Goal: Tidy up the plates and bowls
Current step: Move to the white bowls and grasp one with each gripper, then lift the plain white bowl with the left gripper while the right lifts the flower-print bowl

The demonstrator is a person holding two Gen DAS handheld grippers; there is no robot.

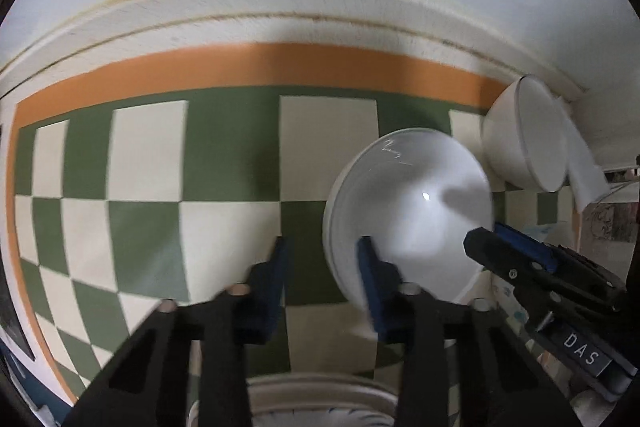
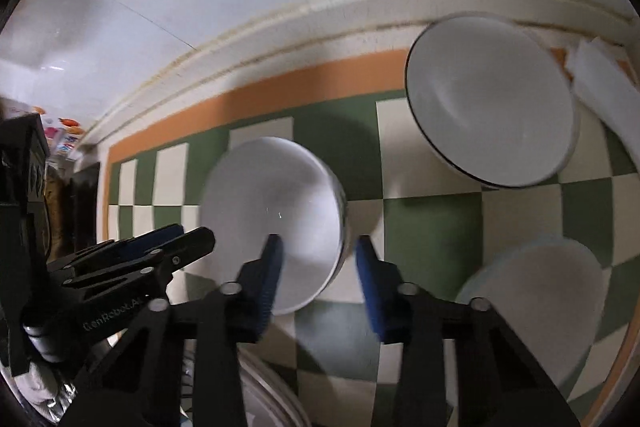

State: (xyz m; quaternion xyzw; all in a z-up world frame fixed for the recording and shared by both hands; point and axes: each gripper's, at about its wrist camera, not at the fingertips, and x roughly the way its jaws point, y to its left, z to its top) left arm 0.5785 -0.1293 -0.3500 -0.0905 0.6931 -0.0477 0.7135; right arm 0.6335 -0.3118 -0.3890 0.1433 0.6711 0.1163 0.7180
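Three white bowls on checkered mat

Three white bowls sit on the checked mat: a middle bowl, a black-rimmed bowl behind it to the right, and a pale bowl nearer, also right. Two grippers show.

The left gripper hung open over the checkered mat, one finger overlapping a white bowl. Another bowl sat near the mat's far right corner. The right gripper touched the nearer bowl.
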